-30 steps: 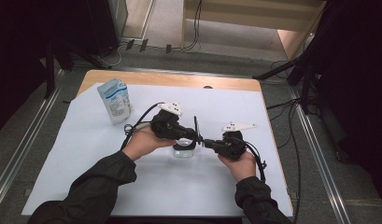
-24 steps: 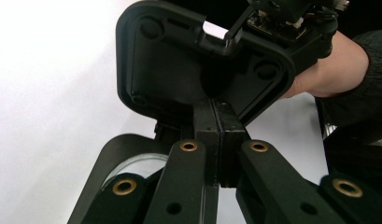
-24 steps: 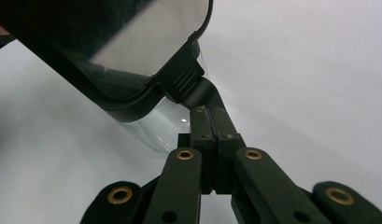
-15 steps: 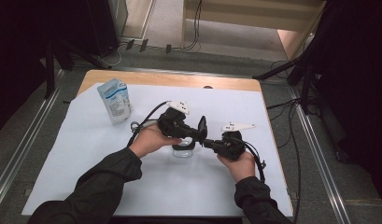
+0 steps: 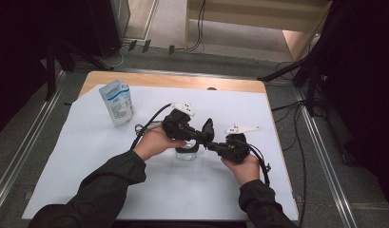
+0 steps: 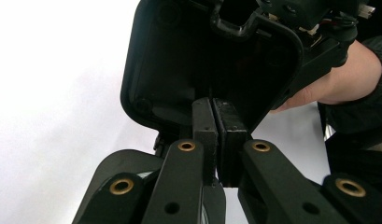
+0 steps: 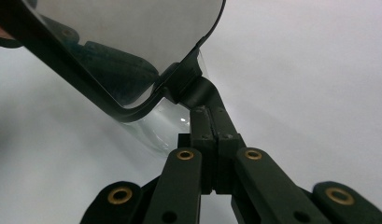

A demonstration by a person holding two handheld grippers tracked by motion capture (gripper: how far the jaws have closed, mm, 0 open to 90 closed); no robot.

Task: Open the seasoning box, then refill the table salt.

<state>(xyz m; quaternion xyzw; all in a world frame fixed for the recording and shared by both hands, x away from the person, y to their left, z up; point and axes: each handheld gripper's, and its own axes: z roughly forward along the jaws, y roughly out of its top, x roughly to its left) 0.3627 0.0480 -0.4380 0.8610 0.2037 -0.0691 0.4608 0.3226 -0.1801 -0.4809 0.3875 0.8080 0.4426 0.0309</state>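
Container [image 5: 186, 153] of clear plastic with a black lid sits between 2 closed grippers, left gripper [image 5: 207, 129] and right gripper [image 5: 210, 145] pinching its lid.

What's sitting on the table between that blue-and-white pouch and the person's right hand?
In the high view, between the pouch and the right hand lie the left gripper and a clear container under its black lid.

container: clear plastic box [image 5: 185, 153] with a black hinged lid [image 5: 207, 130]
lid: raised, tilted
place: white sheet, mid-table, between the hands
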